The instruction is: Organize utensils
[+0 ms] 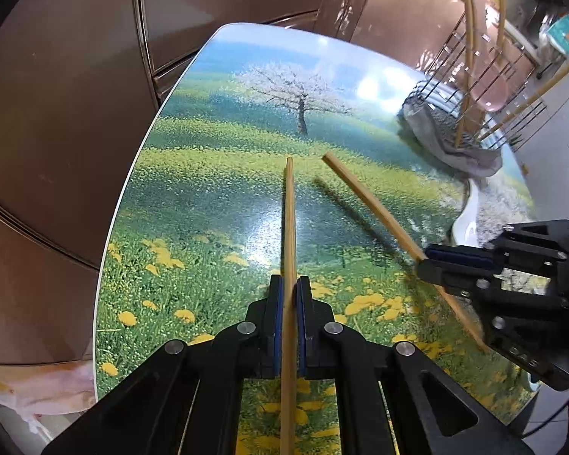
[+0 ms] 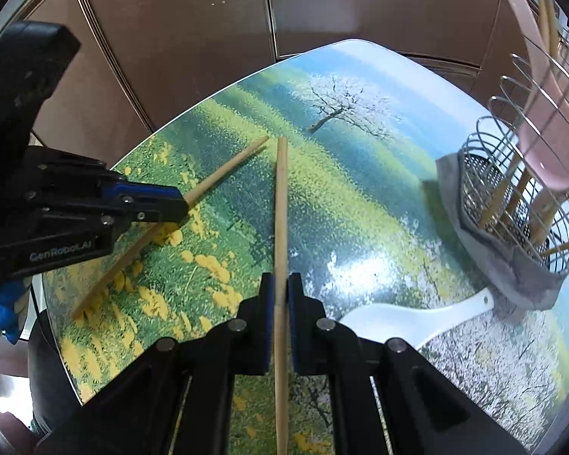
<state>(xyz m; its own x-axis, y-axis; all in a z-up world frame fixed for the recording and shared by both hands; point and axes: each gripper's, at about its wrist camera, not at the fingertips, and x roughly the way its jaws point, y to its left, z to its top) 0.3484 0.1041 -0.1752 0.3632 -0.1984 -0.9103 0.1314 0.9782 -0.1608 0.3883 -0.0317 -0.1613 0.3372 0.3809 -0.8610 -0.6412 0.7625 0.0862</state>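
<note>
1. Grip status: the left gripper (image 1: 289, 295) is clamped on a bamboo chopstick (image 1: 290, 220), which runs straight out between its blue pads (image 1: 278, 322). The right gripper (image 2: 277, 295) is likewise closed on a second chopstick (image 2: 280, 208).
2. Location: both sticks are held over the table (image 1: 193, 174), tips forward and close to each other but apart. Neither tip can be confirmed as touching the surface.
3. Destination: the wire utensil holder (image 2: 512, 197) stands at the far right of the table on a grey cloth (image 2: 512, 265), already containing several chopsticks and a pink spoon (image 2: 542, 144).
4. Advice for the step in hand, judged to be carrying the pair to the holder: tilt each stick near upright before lowering, aim for an open gap between the wires, and release only once the lower end is well inside (a slanted entry risks catching on the rim loops).
5. Outstanding: a white plastic spoon (image 2: 409, 318) lies flat on the table beside the cloth.
6. Materials: sticks are slim, round, pale and matte; the tabletop is glossy with a printed meadow scene, so a dropped stick would likely roll; the holder is thin bright metal with a perforated inner cup.
</note>
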